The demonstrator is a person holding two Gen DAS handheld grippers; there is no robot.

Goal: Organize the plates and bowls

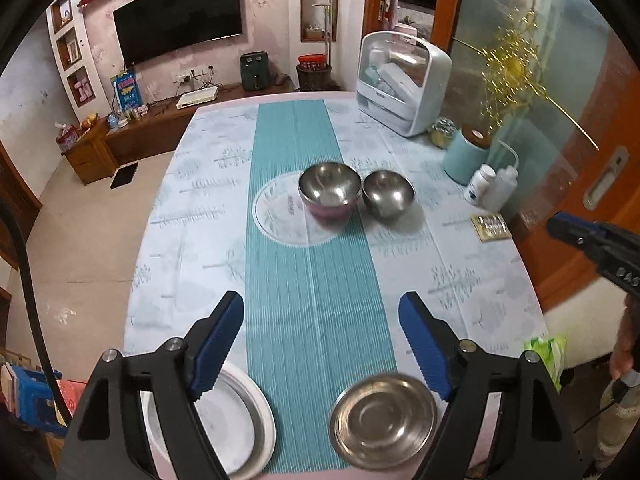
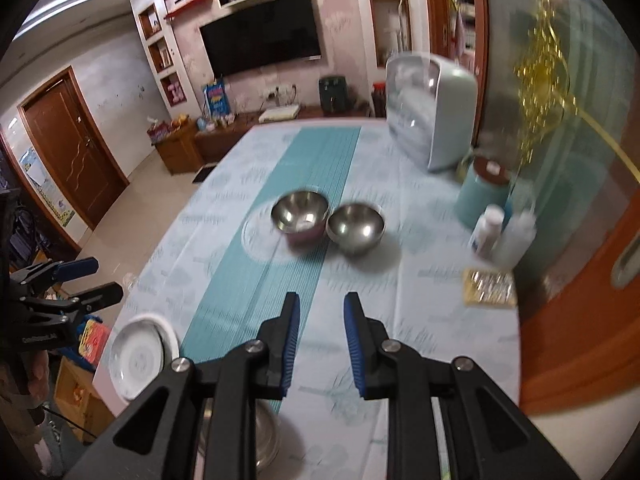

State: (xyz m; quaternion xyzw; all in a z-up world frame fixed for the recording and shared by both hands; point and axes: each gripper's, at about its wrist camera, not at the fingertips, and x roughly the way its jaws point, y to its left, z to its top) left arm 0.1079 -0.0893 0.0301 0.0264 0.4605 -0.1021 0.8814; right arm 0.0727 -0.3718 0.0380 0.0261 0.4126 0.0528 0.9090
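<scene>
A home living-dining room. A wall-mounted television (image 1: 178,16) hangs above a low wooden media cabinet (image 1: 160,124) carrying a router box (image 1: 198,99), an air fryer (image 1: 255,71) and small ornaments. Recessed display shelves (image 1: 70,46) flank the screen. In the foreground stands a dining table (image 1: 460,264) covered with a tree-patterned cloth and a teal runner (image 1: 312,280), bearing a countertop dish cabinet (image 1: 402,82). A panelled wooden door (image 2: 72,144) opens off the tiled floor.
</scene>
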